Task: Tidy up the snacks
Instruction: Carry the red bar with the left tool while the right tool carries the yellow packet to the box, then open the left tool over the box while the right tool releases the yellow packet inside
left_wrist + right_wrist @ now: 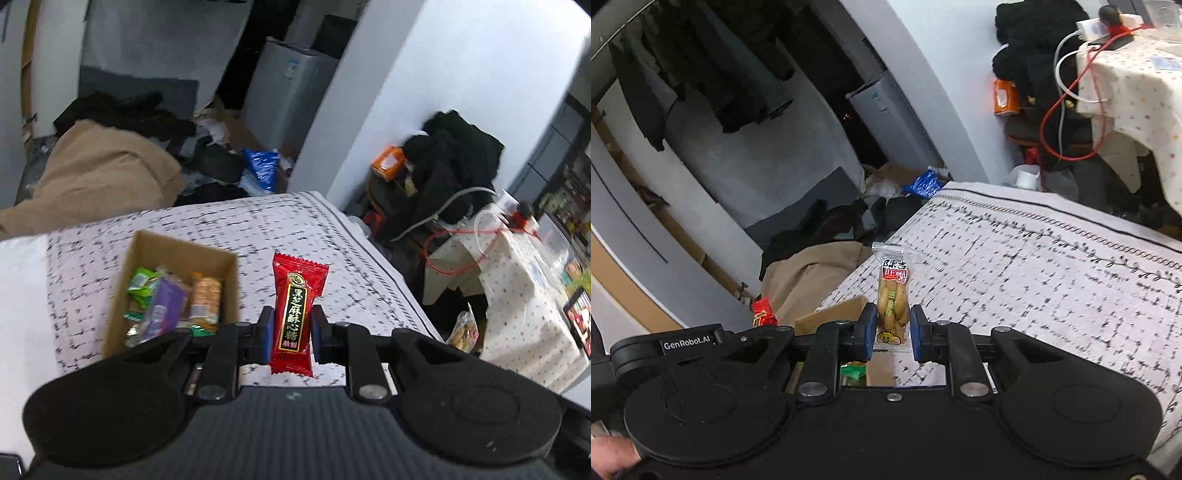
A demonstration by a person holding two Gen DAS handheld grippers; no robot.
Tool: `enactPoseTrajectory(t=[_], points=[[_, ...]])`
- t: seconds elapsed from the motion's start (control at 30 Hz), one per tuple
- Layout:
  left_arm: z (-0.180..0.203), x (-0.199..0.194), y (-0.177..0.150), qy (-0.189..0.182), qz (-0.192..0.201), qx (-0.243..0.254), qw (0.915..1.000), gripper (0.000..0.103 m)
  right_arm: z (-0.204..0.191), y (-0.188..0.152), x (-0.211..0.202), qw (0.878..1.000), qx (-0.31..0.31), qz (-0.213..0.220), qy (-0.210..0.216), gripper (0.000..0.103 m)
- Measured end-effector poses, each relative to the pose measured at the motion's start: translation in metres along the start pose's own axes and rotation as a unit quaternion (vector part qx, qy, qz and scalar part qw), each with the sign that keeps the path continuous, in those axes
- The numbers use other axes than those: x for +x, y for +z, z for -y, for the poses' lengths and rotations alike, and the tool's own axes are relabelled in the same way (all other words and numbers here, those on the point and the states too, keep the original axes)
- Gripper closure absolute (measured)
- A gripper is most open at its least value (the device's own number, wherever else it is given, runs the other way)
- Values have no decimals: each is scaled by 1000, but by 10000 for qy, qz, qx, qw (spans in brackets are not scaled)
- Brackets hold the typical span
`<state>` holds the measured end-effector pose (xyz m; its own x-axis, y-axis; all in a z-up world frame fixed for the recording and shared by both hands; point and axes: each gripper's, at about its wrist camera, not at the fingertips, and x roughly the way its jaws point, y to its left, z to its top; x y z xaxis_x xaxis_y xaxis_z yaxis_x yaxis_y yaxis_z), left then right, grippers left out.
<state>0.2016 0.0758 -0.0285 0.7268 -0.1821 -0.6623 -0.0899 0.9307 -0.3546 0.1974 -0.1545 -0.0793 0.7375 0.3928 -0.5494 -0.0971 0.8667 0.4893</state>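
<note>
Both views are lit evenly and coolly; strong fisheye bending is seen at edges, with slight motion blur.

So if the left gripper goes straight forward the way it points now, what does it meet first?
Probably the patterned bed cover, just right of the cardboard box. The left gripper holds a red candy ahead of its fingers, so the candy would touch first. Depth is unclear.

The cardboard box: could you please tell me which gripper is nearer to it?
Probably right. The right gripper, holding a clear-wrapped snack, sits right over the cardboard box edge. The left gripper, holding a red candy, is beside it, over the bedspread.
</note>
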Motion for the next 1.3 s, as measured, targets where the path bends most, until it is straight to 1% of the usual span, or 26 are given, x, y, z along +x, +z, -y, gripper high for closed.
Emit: enactPoseTrajectory(t=[0.3, 0.57, 0.73, 0.83, 1.0, 1.1, 1.17, 1.23, 1.27, 1.3], points=[[-47, 3, 6, 107, -17, -205, 9997, 84, -34, -13, 29, 9996, -146, -238, 77, 84], [-100, 23, 10, 252, -140, -522, 9982, 84, -70, -27, 63, 9975, -373, -572, 185, 84], [-122, 39, 10, 243, -328, -589, 9974, 84, -88, -37, 87, 9958, -442, -779, 169, 84], [-131, 47, 8, 171, -428, -591, 9972, 84, -98, -44, 102, 9947, -506, -885, 158, 84], [-143, 67, 4, 94, -698, -651, 9954, 83, -106, -58, 125, 9930, -468, -1079, 87, 84], [-149, 76, 6, 100, -788, -624, 9949, 79, -107, -62, 138, 9925, -398, -1156, 33, 84], [-153, 80, 9, 34, -862, -675, 9940, 76, -107, -65, 145, 9921, -327, -1211, 22, 83], [-158, 81, 12, 26, -877, -713, 9936, 68, -107, -68, 152, 9913, -258, -1291, 33, 83], [-159, 81, 14, 52, -876, -689, 9938, 66, -107, -70, 154, 9908, -216, -1333, 59, 79], [-159, 82, 16, 83, -885, -652, 9939, 62, -106, -71, 156, 9903, -181, -1374, 75, 78]])
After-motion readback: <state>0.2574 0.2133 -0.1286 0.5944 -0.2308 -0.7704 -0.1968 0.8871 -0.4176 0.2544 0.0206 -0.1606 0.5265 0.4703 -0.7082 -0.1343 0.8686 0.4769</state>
